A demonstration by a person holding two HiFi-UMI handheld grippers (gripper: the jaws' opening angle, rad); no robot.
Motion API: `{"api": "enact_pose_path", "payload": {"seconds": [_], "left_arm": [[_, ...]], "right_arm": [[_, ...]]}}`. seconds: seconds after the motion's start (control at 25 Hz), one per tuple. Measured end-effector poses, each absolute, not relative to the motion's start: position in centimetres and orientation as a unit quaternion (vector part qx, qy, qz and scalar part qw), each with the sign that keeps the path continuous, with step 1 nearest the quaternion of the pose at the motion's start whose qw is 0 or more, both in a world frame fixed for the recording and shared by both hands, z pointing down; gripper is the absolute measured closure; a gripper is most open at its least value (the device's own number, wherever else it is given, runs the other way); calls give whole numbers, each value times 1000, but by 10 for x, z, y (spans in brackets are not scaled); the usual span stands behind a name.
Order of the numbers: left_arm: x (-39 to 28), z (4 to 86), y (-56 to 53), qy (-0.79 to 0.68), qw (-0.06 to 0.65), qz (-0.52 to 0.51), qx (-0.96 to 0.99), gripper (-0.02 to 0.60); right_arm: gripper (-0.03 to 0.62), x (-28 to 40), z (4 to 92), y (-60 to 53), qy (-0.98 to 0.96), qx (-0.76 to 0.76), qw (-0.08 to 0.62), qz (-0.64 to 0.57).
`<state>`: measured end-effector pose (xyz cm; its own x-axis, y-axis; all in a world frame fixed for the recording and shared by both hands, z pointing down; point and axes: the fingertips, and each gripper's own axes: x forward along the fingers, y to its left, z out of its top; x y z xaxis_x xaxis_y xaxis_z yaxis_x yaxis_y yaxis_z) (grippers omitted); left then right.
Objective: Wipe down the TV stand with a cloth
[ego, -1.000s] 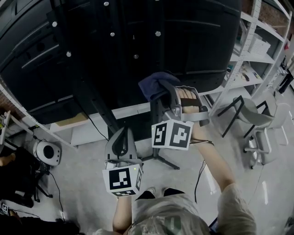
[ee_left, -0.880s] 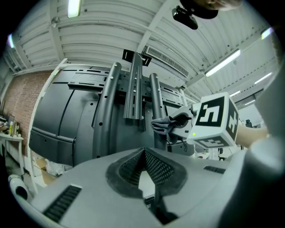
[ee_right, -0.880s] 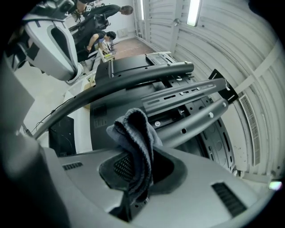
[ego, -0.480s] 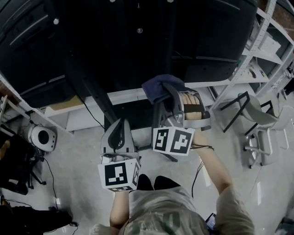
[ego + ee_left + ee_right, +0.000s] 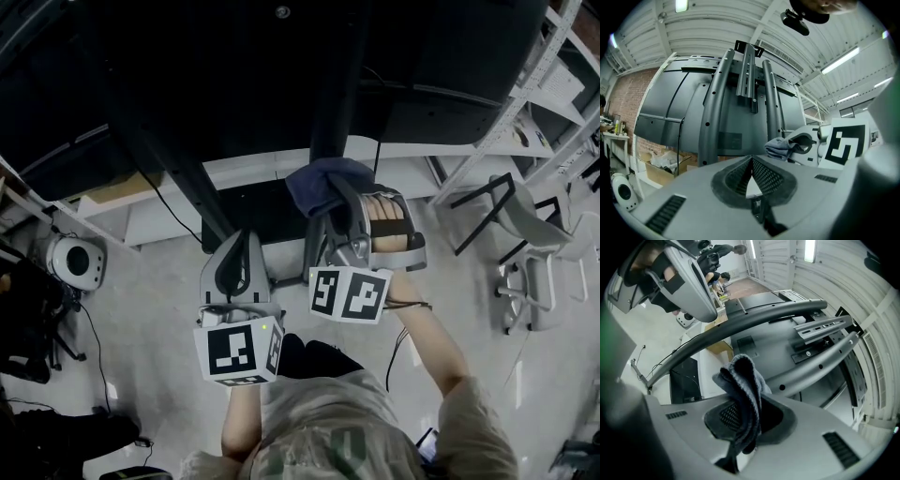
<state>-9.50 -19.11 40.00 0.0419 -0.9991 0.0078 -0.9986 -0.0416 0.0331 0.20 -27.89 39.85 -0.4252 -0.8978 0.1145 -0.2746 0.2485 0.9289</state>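
Cloth [image 5: 743, 380] in outstretched right tongs [image 5: 739, 414]

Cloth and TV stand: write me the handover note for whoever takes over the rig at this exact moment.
Right gripper: shut on the cloth, which bunches up out of the jaws.
Left gripper: jaws together, nothing in them, held lower, beside the right.
TV stand: dark tubes and bracket straight ahead. The cloth is raised close to one of its tubes; contact cannot be confirmed.
Done: cloth picked up and brought to the stand. How much is wiped cannot be told.
Left: probably press the cloth to the tubes and wipe along them.
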Motion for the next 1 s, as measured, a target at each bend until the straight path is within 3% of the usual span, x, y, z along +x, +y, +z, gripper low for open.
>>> {"api": "enact_pose_path", "payload": {"seconds": [1.0], "left_arm": [[-115, 454, -194, -713, 55, 10, 699, 567]], "right_arm": [[537, -2, 623, -275, -750, 296, 467, -364]]}}
